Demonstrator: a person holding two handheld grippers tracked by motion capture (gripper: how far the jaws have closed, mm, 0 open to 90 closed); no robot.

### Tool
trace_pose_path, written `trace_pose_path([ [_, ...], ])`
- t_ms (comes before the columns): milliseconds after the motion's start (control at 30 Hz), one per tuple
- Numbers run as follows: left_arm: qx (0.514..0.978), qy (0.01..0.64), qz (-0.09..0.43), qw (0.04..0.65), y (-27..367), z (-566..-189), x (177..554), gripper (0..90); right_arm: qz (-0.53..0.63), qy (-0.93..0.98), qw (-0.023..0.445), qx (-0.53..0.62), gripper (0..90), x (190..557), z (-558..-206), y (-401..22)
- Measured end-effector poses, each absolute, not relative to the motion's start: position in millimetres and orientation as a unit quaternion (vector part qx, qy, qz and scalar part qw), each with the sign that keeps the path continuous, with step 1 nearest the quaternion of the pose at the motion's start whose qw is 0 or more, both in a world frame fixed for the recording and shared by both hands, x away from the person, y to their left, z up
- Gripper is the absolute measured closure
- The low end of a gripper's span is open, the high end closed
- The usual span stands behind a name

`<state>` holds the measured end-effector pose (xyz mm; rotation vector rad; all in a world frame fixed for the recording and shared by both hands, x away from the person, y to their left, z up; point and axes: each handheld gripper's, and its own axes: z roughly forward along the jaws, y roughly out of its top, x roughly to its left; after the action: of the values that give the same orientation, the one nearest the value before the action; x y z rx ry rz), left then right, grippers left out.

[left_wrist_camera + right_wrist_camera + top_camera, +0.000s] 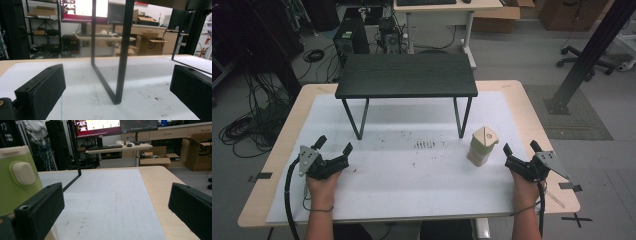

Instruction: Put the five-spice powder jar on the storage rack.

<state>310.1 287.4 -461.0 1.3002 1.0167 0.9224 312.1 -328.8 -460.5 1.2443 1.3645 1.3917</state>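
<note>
Right hand-held gripper [117,207] view: container's [17,180] push-button [23,173]

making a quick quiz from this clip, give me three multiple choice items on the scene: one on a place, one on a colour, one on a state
1. Where does the container stand?
A. on top of the black stand
B. on the white mat, just left of the right gripper
C. between the left gripper's jaws

2. What colour is the container's body in the right gripper view?
A. green
B. red
C. blue

3. How do the right gripper's jaws stand?
A. shut on the container
B. shut on nothing
C. open, nothing between them

Answers:
1 B: it stands on the white mat beside the right gripper.
2 A: its side shows green, with a cream push button.
3 C: the jaws stand wide apart over bare mat.
</note>
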Motion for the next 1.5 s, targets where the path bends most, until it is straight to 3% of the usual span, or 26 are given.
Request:
trace_pose_path([
  [833,0.559,0.432,0.394,0.588,286.8,-460.6,310.5,0.3,0.563,0.530,0.400,0.492,0.1,309.5,-460.7,-331.8],
  [1500,0.561,0.426,0.399,0.587,286.1,-459.9,309.6,0.4,0.604,0.521,0.358,0.485,0.0,297.1,-449.1,-349.2],
])
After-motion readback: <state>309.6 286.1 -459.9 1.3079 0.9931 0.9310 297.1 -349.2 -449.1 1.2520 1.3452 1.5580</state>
